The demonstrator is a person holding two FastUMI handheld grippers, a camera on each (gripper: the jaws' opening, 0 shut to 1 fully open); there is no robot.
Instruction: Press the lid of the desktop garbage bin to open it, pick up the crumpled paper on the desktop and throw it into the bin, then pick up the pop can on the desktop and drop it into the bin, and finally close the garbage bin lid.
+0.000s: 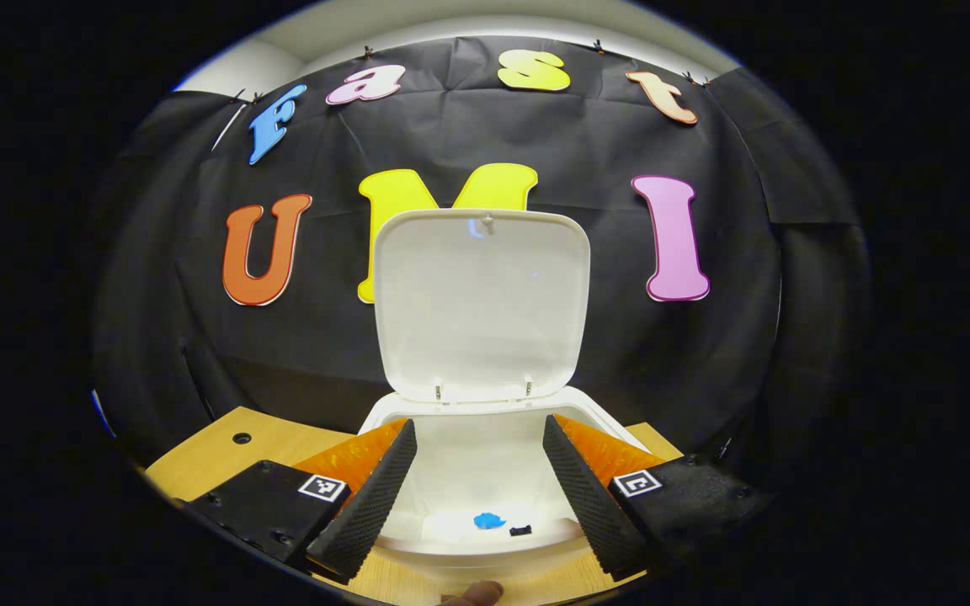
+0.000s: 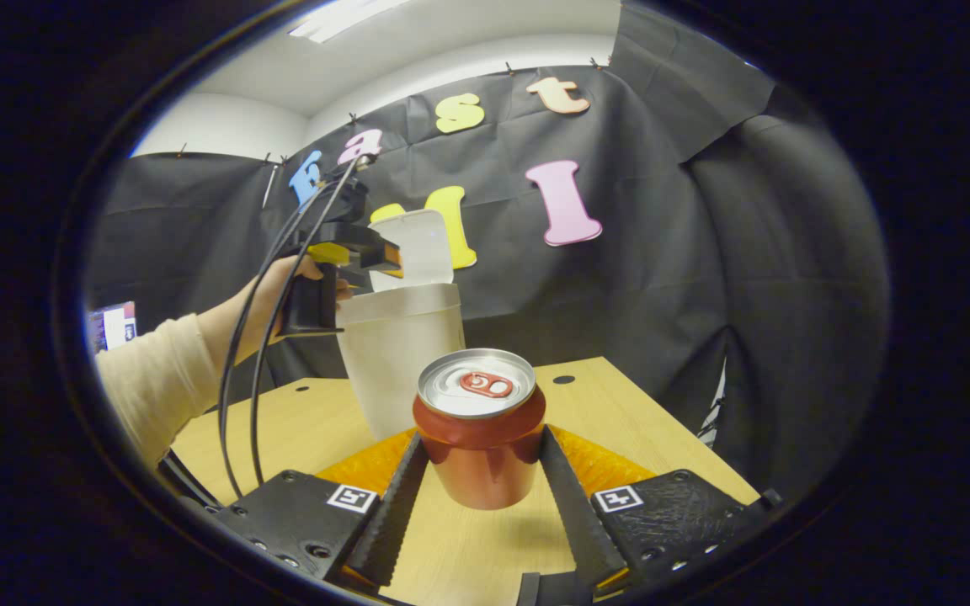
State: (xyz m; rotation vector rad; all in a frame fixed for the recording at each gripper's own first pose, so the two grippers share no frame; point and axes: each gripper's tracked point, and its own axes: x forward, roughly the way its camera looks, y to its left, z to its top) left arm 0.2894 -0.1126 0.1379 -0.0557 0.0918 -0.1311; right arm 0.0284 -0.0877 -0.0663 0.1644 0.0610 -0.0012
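Two fingers of right gripper [image 2: 481, 480] flank pop can [image 2: 480, 427] mid-desktop [image 2: 620, 421], touching sides; squeeze unconfirmed. Can: thin-walled, smooth, likely light; grip mid-body, moderate force. Left gripper [image 1: 478, 480] open, empty, above bin [image 1: 485, 471]; lid [image 1: 482, 303] upright.

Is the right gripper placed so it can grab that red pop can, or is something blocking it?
Probably yes. The pop can stands upright on the desk between the right gripper's jaws, one on each side. Nothing sits between them, though I cannot tell if they already press it.
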